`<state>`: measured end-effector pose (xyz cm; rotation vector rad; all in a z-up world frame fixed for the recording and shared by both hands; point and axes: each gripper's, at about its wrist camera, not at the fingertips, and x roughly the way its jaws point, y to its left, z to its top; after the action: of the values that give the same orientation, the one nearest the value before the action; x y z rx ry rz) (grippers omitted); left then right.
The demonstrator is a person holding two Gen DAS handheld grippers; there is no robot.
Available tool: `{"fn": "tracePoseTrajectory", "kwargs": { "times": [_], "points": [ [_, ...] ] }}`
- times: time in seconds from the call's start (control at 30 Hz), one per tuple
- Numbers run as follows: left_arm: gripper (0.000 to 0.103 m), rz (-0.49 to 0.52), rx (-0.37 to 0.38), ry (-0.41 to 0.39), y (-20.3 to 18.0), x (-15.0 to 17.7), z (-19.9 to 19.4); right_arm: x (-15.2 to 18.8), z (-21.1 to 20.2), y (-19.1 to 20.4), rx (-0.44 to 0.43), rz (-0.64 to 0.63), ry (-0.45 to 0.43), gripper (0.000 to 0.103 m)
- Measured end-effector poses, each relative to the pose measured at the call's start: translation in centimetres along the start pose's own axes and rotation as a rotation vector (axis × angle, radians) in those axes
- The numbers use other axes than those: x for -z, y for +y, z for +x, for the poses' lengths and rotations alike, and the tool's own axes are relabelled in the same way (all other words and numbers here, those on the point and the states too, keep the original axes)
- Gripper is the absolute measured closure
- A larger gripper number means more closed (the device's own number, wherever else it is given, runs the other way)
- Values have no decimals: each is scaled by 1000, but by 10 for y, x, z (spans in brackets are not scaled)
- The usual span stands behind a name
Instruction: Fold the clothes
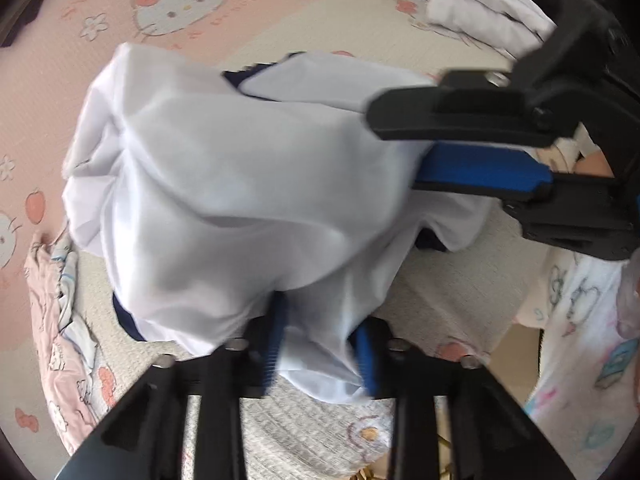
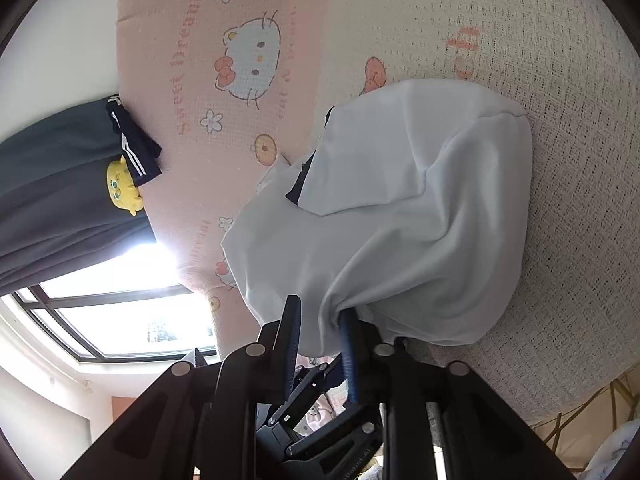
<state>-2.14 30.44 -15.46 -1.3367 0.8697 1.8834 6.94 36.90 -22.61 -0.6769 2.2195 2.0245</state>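
A white garment [image 1: 224,184] with navy trim hangs bunched above the bed, held by both grippers. My left gripper [image 1: 320,320] is shut on its lower edge; cloth bulges between the blue pads. My right gripper [image 1: 384,132] comes in from the right in the left wrist view, its black and blue fingers closed on the garment's right side. In the right wrist view the same white garment [image 2: 400,216] drapes over the right gripper [image 2: 320,312], which pinches a fold of it.
A pink and cream Hello Kitty blanket [image 1: 192,4] covers the bed. Folded white clothes [image 1: 480,12] lie at the top right. A pink printed garment [image 1: 60,340] lies at the left. Dark clothes and a yellow plush [image 2: 122,188] sit near the window [image 2: 120,320].
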Motion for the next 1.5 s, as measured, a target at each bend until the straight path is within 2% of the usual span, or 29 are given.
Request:
{"fn": "tracePoseTrajectory", "kwargs": {
  "times": [0.03,0.1,0.13,0.4,0.57,0.63,0.83,1.0,1.07,1.17,1.3,1.43,1.5],
  "points": [
    [86,-17,10,-4,2,0,-1,0,0,0,8,1,0,76],
    [89,-34,9,-21,6,-2,-6,1,-2,2,24,-6,-7,34],
    [89,-38,2,-31,7,-3,-9,2,-4,3,32,-14,-13,30],
    [89,-104,-1,-73,21,-10,-23,1,-23,7,131,-36,-53,30],
    [89,-123,-3,-106,42,13,-47,-6,-31,2,166,-24,-105,30],
    [89,-133,3,-109,55,11,-50,-8,-30,-1,172,-11,-106,30],
    [89,-170,17,-113,66,8,-54,-14,-33,10,286,-89,-164,30],
    [89,-177,-14,-144,70,6,-59,-25,-20,33,490,-276,-120,30],
    [89,-178,-36,-164,73,6,-62,-30,-5,47,586,-384,-53,30],
    [89,-178,-70,-193,76,5,-67,-37,21,64,639,-525,88,30],
    [89,-184,-89,-198,83,8,-73,-49,47,64,741,-618,179,30],
    [89,-202,-99,-191,88,10,-71,-51,53,47,734,-602,178,28],
    [89,-215,-95,-184,91,11,-69,-53,48,44,677,-569,160,27]
  ]
}}
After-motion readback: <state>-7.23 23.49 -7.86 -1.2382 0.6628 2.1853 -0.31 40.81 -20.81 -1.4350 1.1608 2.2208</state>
